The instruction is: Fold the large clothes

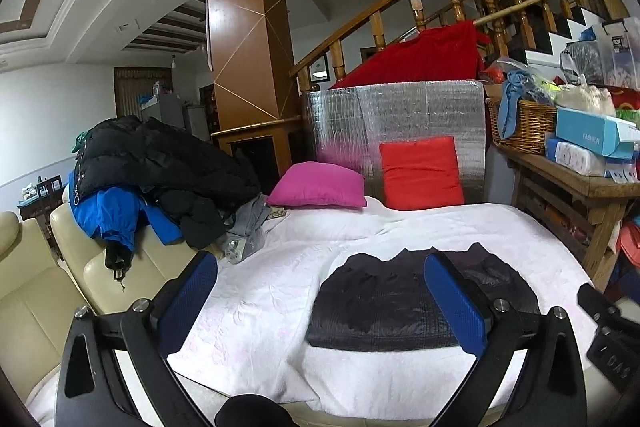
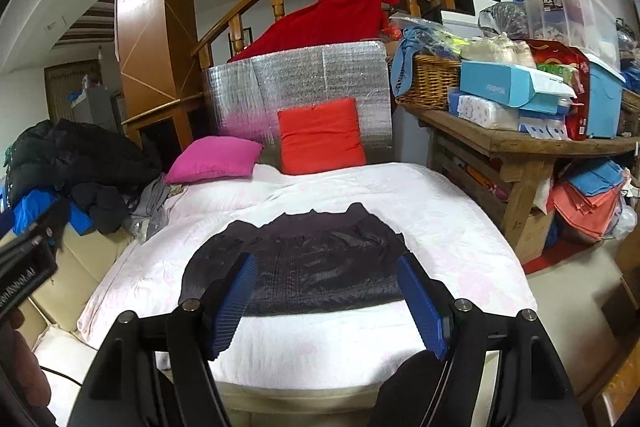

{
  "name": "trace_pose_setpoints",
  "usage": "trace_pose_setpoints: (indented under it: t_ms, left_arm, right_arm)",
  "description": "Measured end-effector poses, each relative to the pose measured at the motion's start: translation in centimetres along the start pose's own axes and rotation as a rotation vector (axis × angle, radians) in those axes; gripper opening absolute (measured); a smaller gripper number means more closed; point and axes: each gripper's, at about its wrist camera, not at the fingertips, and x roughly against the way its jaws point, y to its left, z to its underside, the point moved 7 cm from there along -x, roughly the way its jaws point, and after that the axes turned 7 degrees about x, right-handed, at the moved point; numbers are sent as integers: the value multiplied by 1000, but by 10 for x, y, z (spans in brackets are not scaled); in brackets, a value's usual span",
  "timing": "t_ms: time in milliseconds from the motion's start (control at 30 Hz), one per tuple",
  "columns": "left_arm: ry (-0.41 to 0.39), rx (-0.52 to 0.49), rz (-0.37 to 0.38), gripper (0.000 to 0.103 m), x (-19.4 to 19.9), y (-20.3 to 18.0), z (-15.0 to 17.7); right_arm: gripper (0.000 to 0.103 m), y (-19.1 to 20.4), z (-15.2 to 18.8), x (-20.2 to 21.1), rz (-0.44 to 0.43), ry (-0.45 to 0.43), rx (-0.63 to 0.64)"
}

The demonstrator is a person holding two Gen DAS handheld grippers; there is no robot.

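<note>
A folded dark jacket [image 2: 296,263] lies flat on a white quilt [image 2: 440,223] spread over a bed, its collar edge toward the pillows, as two handheld grippers hover above the near end. Seen from the right wrist camera, the right gripper [image 2: 326,301] stands with its blue-padded fingers [image 2: 234,307] spread wide and holding nothing; the jacket sits at 12 o'clock from it, its near folded edge showing straight between the two pads, whether they touch the cloth cannot be told.

In the left wrist view the left gripper [image 1: 320,301] is likewise spread apart and empty, with the jacket [image 1: 380,299] off toward 1 o'clock, lying mostly behind the right-hand pad [image 1: 456,303], while bare quilt [image 1: 256,291] fills the gap between the fingers.

At 12 o'clock beyond the jacket, a red pillow [image 2: 320,137] leans upright against a silver foil panel [image 2: 296,83], a magenta pillow [image 2: 214,159] just beside it at 11 o'clock. A heap of dark and blue coats [image 1: 160,179] rests at 10 o'clock on a cream sofa [image 1: 44,283]; a cluttered wooden table [image 2: 520,143] stands at 2 o'clock.
</note>
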Motion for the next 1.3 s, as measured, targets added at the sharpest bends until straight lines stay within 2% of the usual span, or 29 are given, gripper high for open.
trace_pose_setpoints:
  t_ms: [600, 1300]
  left_arm:
    - [-7, 35, -19, 103, 4, 14, 0]
    - [9, 24, -23, 103, 0, 15, 6]
  right_arm:
    - [76, 13, 1, -3, -25, 5, 3]
    - [76, 14, 6, -12, -32, 28, -5]
